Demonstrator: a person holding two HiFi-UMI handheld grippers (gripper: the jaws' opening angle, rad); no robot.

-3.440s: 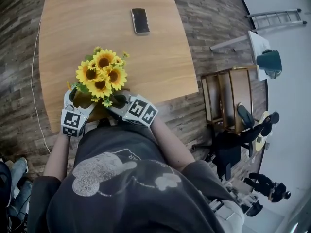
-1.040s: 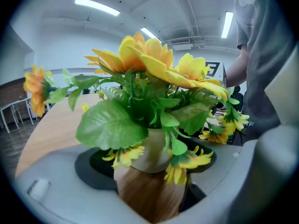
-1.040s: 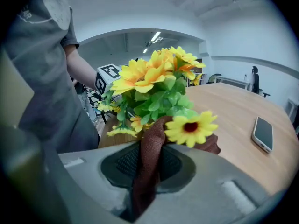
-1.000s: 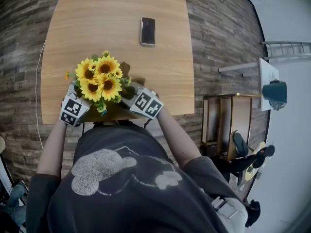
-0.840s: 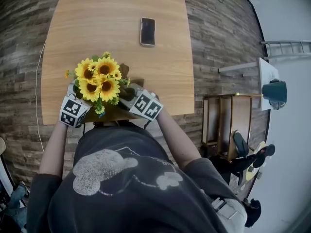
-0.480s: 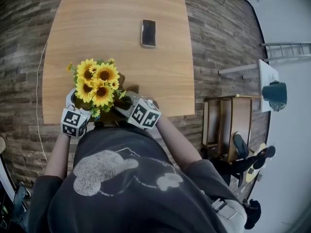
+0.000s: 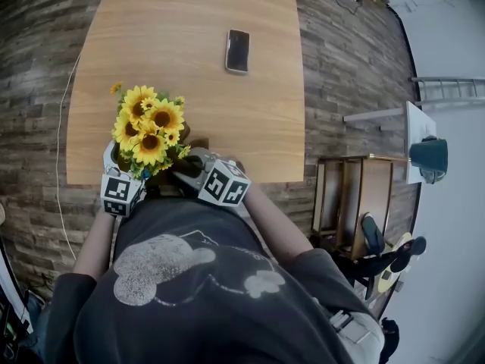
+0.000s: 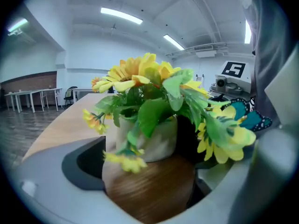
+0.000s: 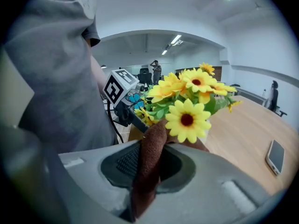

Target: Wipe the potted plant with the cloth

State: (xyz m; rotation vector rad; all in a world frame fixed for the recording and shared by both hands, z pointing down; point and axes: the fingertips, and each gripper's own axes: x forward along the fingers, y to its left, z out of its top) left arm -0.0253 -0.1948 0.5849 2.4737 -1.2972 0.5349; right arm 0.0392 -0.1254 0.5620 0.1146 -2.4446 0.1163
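Head view: potted plant (image 7: 148, 127) at worktop's (image 7: 189, 67) 7 o'clock edge. My left gripper (image 7: 111, 156) is opening wide around the pot (image 8: 149, 190), freeing it. Right gripper (image 7: 186, 167) pinches cloth (image 9: 149, 167) at plant's 4 o'clock, probably for wiping.

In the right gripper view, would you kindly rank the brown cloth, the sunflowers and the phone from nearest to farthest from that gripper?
1. Brown cloth, held in the right gripper's jaws.
2. Sunflowers, just ahead of it.
3. Phone, far right on the table.
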